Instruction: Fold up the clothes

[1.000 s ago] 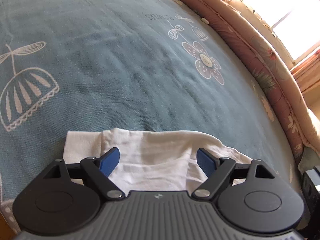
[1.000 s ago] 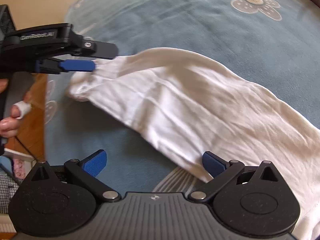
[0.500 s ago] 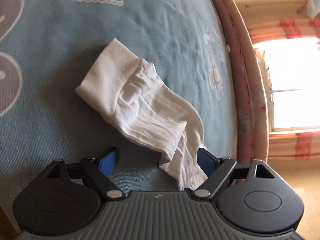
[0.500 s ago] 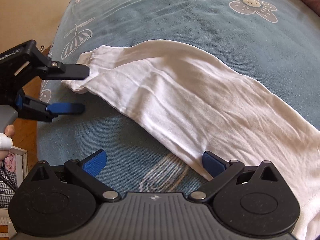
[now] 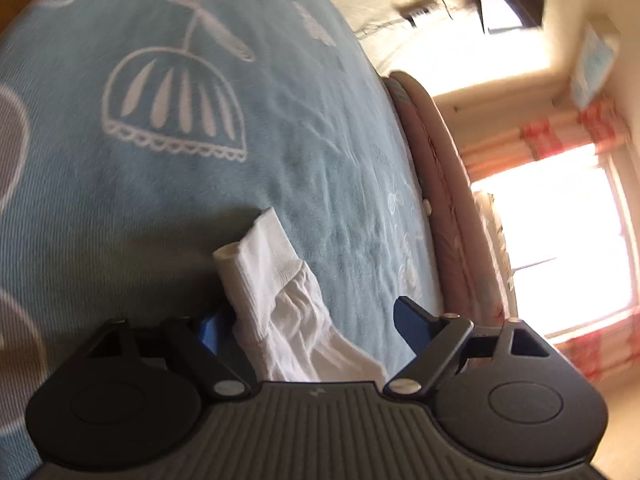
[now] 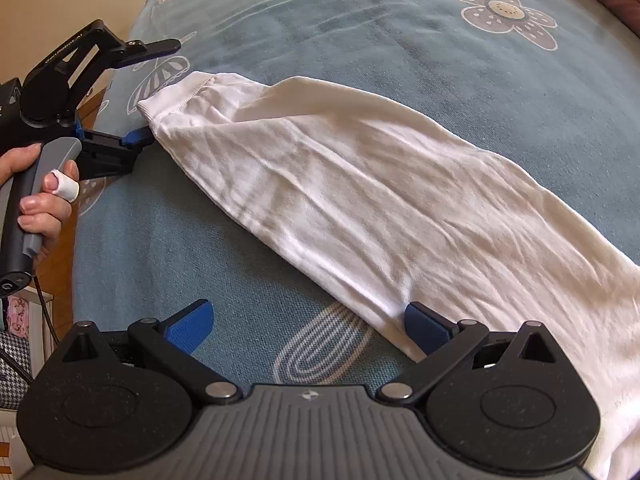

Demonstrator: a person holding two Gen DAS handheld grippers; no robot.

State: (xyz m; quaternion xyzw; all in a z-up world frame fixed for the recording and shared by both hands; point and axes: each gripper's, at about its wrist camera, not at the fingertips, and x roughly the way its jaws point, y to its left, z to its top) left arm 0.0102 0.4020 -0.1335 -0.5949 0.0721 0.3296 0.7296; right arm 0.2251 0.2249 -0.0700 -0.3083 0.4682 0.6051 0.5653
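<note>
A white long-sleeved garment [image 6: 360,200] lies stretched across the blue bedsheet [image 6: 360,40]. Its ribbed cuff [image 5: 260,264] is at the far left end in the right wrist view. My left gripper [image 5: 308,322] is turned on its side at that cuff [image 6: 172,96], with the cuff between its jaws. The jaws are closing, and a gap still shows beside the upper finger [image 6: 160,45]. My right gripper [image 6: 310,322] stands open low over the sheet. Its right pad [image 6: 428,324] sits at the garment's near edge and nothing is between the pads.
The sheet carries white flower prints [image 6: 504,12]. A pink padded bed rim [image 5: 444,184] runs along the far side, with a bright window [image 5: 560,248] beyond. A person's hand [image 6: 44,196] with a taped finger holds the left gripper's handle at the bed's left edge.
The left gripper has rolled onto its side and sunk toward the sleeve's end, so the cuff now lies between its fingers. The right gripper has stayed put.
</note>
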